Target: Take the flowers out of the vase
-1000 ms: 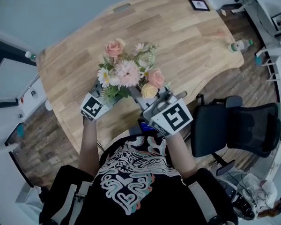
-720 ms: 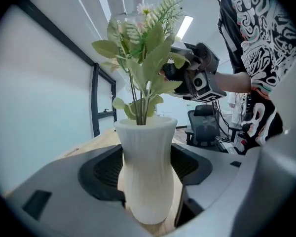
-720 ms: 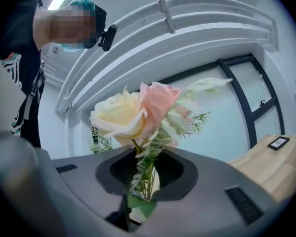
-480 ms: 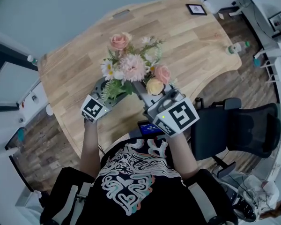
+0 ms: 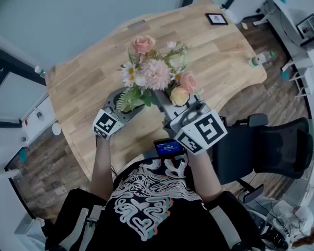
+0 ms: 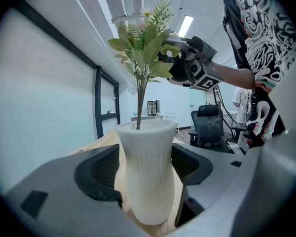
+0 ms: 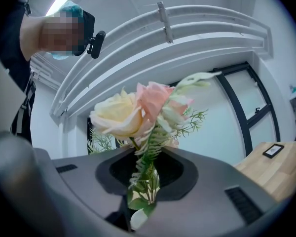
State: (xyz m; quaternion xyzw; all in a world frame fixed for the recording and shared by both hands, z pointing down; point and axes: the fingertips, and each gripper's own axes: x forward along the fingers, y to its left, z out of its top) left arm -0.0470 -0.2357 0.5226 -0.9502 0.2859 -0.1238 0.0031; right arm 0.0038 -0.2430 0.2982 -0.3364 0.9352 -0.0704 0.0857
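A mixed bouquet of pink, cream and white flowers (image 5: 157,77) stands over the near part of the wooden table (image 5: 89,82). My right gripper (image 5: 165,104) is shut on the bunch of stems (image 7: 147,179) just under the blooms, and a cream rose and a pink rose (image 7: 138,112) rise above its jaws. My left gripper (image 6: 147,194) is shut on the white ribbed vase (image 6: 148,157), one pad on each side of its belly. The lower stems (image 6: 139,110) still reach into the vase's mouth. From the head view, leaves hide the vase.
A small framed picture (image 5: 216,19) lies at the table's far right corner and a bottle (image 5: 259,60) stands near the right edge. A small device with a lit blue screen (image 5: 167,148) sits at the near edge. A black office chair (image 5: 272,150) stands to the right.
My right gripper has risen with the bouquet, which now sits higher and farther up the table in the head view. The left gripper has kept still on the vase.
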